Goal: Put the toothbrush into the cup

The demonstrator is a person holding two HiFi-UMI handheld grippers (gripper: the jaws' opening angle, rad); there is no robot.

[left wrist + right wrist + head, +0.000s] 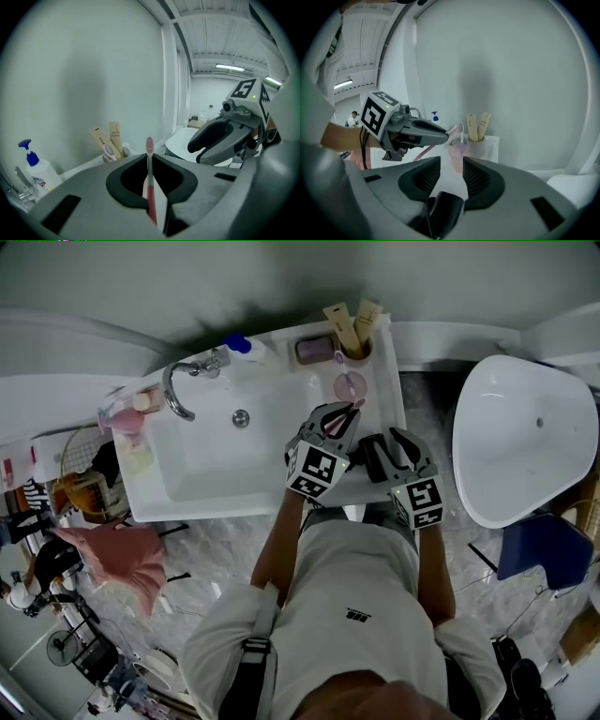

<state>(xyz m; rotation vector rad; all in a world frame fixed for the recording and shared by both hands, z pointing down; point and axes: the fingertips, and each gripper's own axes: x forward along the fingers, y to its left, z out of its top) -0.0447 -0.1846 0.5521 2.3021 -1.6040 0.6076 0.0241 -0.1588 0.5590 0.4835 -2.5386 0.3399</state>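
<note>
Bathroom corner. A plain pale wall (281,277) backs a white washbasin (202,470) with a chrome faucet (174,395). A white oval sanitary fixture (525,437) stands near it at right. The floor (225,559) is grey marbled tile. A ribbed ceiling (220,28) carries a lit strip light (229,69).
</note>
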